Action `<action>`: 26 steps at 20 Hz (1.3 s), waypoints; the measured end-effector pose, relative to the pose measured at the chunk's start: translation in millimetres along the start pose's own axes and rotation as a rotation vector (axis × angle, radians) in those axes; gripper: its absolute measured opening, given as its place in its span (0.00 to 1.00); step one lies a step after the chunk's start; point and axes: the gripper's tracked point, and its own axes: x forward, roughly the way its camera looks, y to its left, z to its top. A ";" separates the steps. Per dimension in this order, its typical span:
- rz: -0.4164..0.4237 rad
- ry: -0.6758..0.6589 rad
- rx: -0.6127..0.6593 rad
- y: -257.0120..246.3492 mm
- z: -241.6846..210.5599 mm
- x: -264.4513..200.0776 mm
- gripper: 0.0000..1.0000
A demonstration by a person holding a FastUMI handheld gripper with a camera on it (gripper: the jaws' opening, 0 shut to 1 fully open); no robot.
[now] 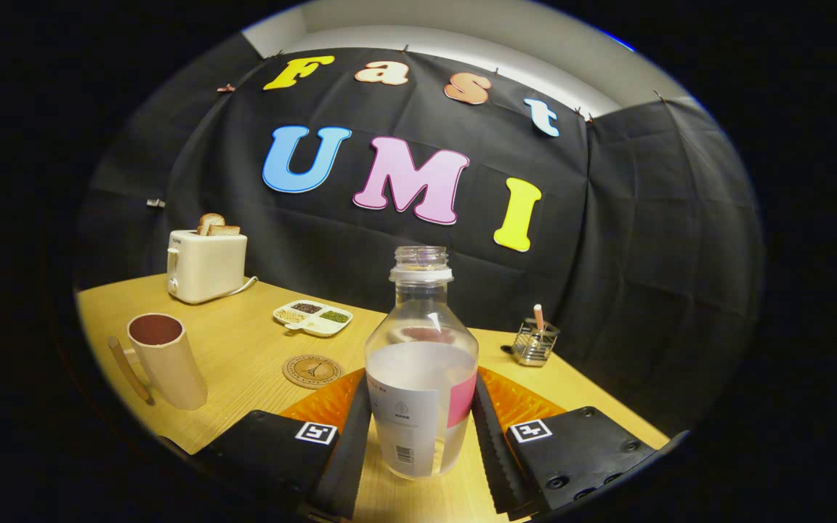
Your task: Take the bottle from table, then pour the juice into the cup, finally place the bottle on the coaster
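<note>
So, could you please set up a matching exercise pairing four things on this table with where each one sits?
Things:
1. bottle
2. cup
3. coaster
4. toaster

Places:
A. at the table's far end, bread in its slots
B. between the gripper fingers, cap off
C. flat on the table between cup and bottle
D. nearer than the toaster, beside the coaster, handle outward

Pairs: 1-B, 2-D, 3-C, 4-A

Bottle [421, 363] btwn jaws, cup [164, 359] left.
</note>
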 end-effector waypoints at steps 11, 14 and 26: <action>0.084 0.029 -0.358 55.0 65.5 -11.9 0.70; 0.092 0.027 -0.448 68.8 70.3 -13.1 0.70; 0.218 -0.020 -0.824 129.4 58.7 -13.5 0.70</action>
